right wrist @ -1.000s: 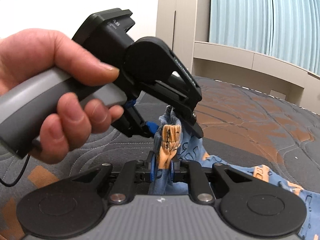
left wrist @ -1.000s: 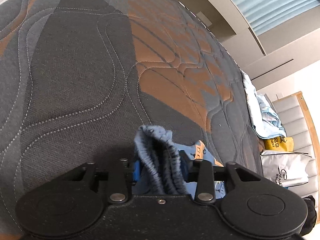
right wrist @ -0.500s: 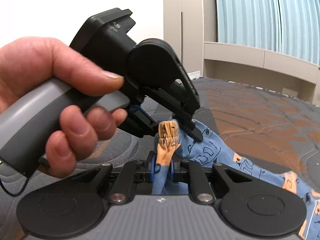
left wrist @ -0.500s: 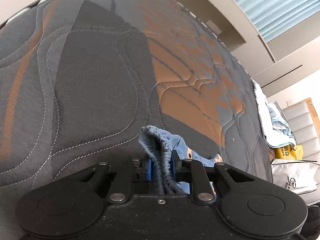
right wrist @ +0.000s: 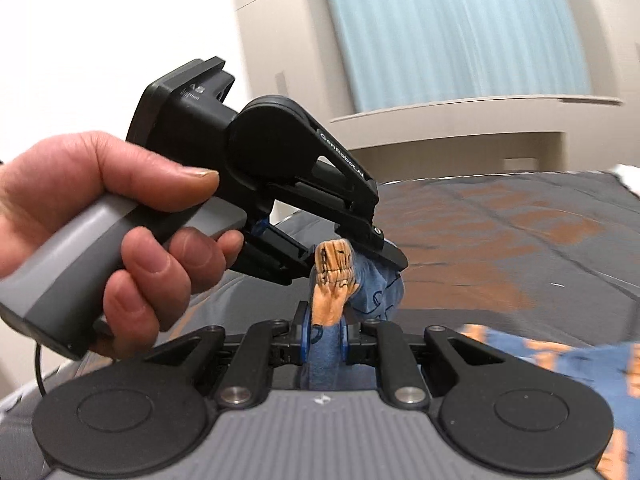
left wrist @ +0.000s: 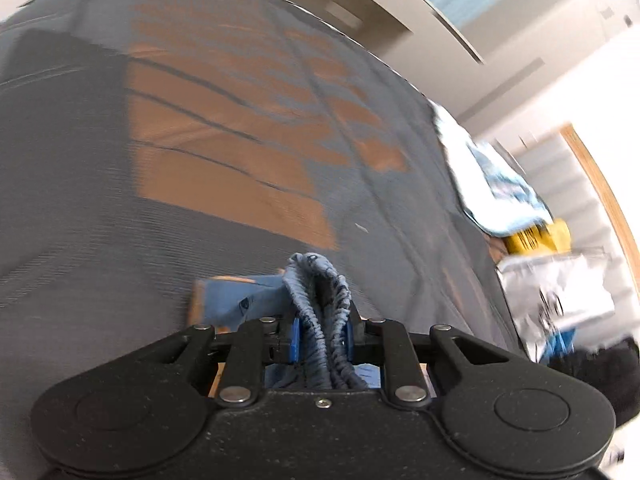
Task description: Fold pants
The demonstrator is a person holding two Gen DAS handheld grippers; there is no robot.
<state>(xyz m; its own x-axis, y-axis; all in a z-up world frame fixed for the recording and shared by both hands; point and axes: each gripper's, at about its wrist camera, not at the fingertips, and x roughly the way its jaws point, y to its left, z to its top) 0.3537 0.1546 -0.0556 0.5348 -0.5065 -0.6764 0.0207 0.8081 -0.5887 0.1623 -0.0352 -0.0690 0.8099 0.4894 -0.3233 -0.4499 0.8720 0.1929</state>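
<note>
The pants point(left wrist: 316, 300) are blue with orange patches. My left gripper point(left wrist: 320, 340) is shut on their bunched blue ribbed waistband and holds it above the bed. My right gripper point(right wrist: 325, 340) is shut on an orange ribbed cuff point(right wrist: 334, 276) of the pants. More of the pants point(right wrist: 560, 364) trails to the lower right in the right wrist view. The left gripper point(right wrist: 376, 252), in a person's hand point(right wrist: 120, 240), is just beyond the cuff, clamped on blue cloth.
A grey and orange quilted bed cover point(left wrist: 200, 140) lies under both grippers. Light blue folded cloth point(left wrist: 492, 176), a yellow pack point(left wrist: 536, 236) and a silver bag point(left wrist: 560, 296) sit at the bed's right edge. A cabinet and curtain point(right wrist: 440, 40) stand behind.
Both grippers have swung quickly, with the views blurred. The left gripper has turned toward the bed's right side. The right view has tilted up, and the pants still hang between the grippers.
</note>
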